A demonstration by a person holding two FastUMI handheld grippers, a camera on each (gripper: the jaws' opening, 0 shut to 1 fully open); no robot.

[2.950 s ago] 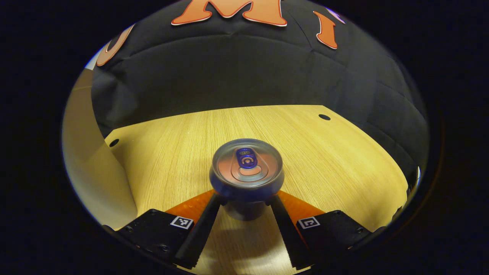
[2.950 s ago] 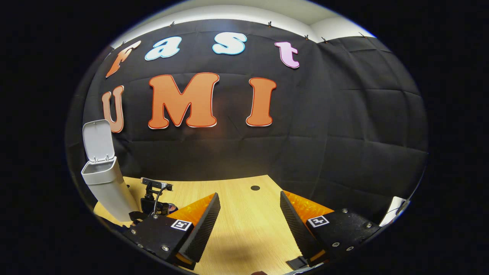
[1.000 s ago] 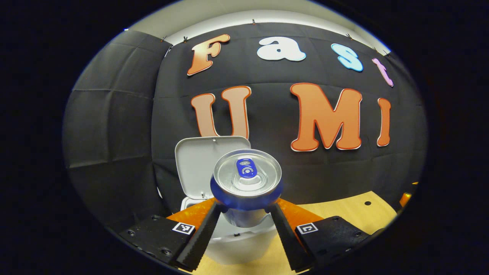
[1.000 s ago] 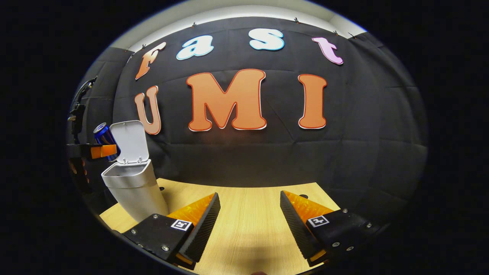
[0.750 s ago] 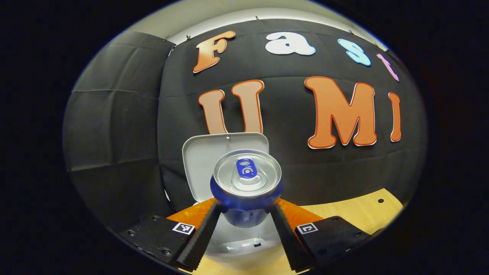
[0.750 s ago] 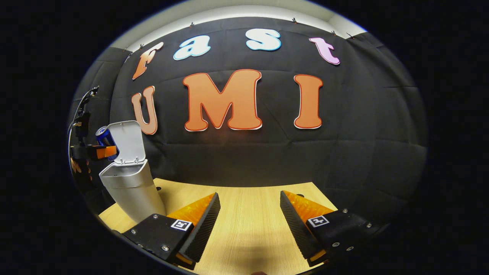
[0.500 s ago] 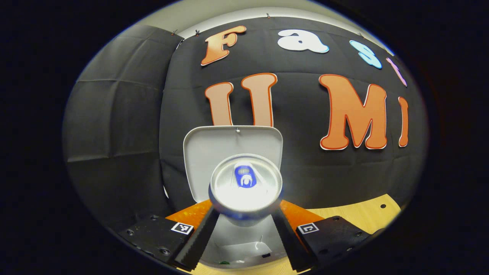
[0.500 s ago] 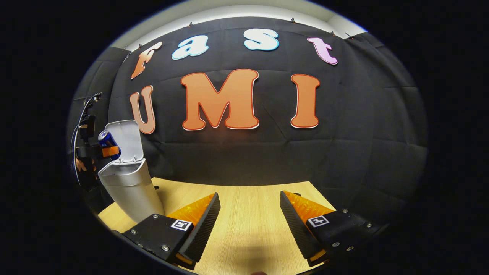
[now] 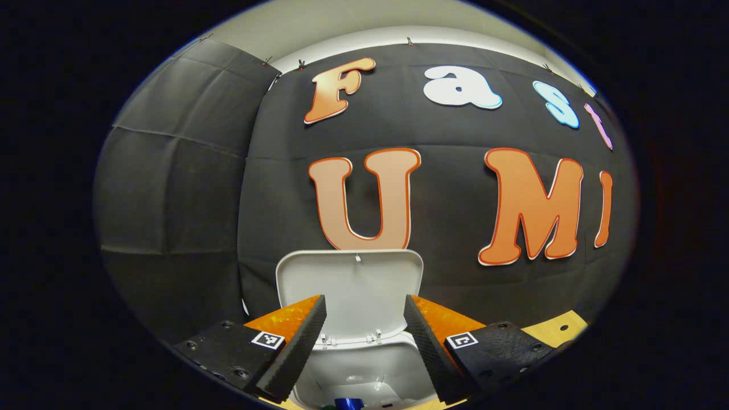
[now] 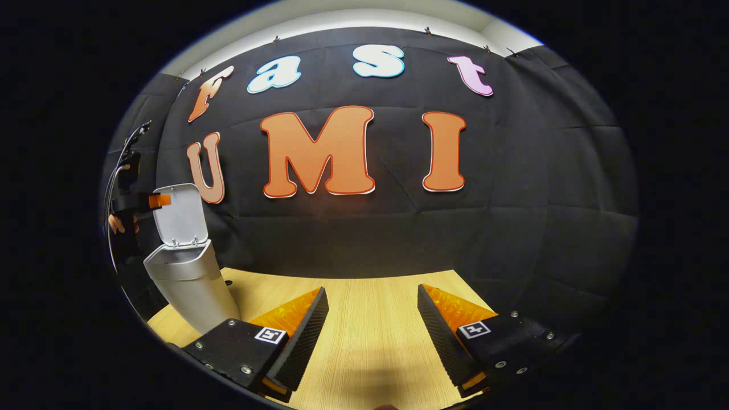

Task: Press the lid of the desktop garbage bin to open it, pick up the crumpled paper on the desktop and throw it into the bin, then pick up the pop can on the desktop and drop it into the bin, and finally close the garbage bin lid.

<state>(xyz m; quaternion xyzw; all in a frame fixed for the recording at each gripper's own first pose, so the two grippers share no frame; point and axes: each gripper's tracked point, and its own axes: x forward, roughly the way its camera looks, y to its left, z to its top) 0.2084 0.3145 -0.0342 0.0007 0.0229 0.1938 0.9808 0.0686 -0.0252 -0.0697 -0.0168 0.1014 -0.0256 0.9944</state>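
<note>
My left gripper (image 9: pixel 364 319) hung spread and empty over the bin (image 9: pixel 364 381) at bottom centre, the can (image 9: pixel 348 404) inside. The upright lid (image 9: pixel 350 290) needed a gentle forward push from behind.

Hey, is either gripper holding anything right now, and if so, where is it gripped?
Nothing is held. The left gripper is open above the bin, with the pop can inside it. The right gripper is open over the table.
</note>
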